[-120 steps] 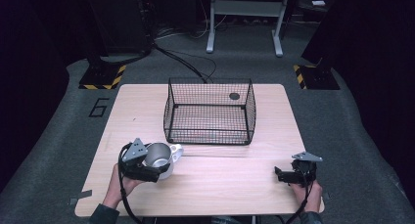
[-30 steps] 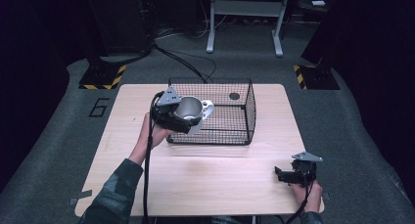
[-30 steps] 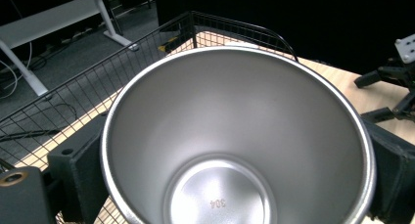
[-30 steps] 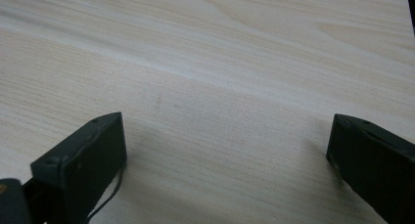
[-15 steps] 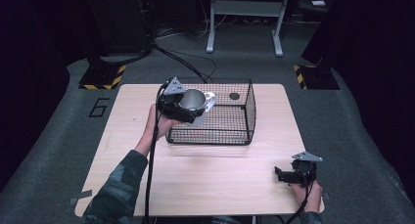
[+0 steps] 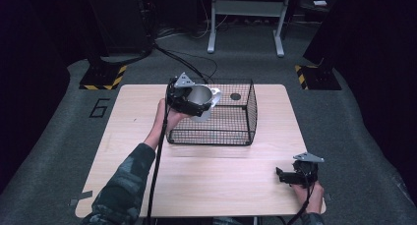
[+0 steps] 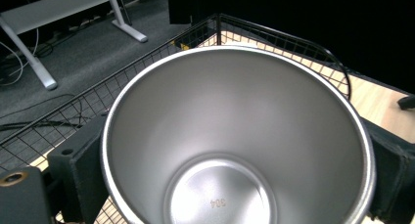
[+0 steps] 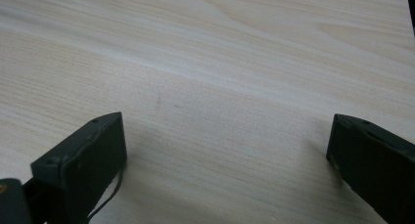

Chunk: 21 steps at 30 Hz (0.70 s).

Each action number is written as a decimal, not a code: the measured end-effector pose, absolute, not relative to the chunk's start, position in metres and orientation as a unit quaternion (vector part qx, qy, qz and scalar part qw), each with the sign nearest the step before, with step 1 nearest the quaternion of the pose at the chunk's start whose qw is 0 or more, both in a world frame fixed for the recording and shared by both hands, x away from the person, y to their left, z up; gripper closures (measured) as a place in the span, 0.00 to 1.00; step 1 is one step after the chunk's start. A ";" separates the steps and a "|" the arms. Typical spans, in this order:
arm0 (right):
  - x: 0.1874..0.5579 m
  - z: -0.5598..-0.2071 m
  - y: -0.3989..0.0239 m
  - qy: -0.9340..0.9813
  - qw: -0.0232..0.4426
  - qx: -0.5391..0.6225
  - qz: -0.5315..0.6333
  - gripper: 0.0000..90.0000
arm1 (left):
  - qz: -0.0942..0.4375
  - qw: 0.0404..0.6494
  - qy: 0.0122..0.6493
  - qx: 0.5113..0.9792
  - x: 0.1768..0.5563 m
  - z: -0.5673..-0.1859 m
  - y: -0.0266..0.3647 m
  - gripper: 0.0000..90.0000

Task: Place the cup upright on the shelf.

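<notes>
Since a moment ago the left gripper [image 6: 189, 98] has carried the steel cup [image 6: 200, 97] a little further over the near-left corner of the wire basket [image 6: 231, 131]. Its jaws are clamped on the cup's sides, one each side of the rim. The right gripper [image 6: 295, 175] rests at the table [image 6: 137, 117] edge, jaws spread apart, holding nothing.
</notes>
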State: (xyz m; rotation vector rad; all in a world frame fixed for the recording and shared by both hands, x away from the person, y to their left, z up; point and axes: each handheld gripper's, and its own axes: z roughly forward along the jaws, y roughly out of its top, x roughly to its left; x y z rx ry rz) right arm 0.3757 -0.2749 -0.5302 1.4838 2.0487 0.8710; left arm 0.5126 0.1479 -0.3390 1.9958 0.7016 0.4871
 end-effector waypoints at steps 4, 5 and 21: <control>0.376 -0.530 -0.275 0.743 0.231 0.541 0.318 0.01 | 0.193 0.461 0.293 0.815 0.521 -0.345 0.145 0.07; 0.376 -0.530 -0.275 0.743 0.231 0.541 0.318 0.01 | 0.195 0.460 0.294 0.815 0.523 -0.346 0.145 0.07; 0.376 -0.530 -0.274 0.742 0.233 0.543 0.318 0.01 | 0.197 0.455 0.304 0.814 0.546 -0.356 0.133 0.07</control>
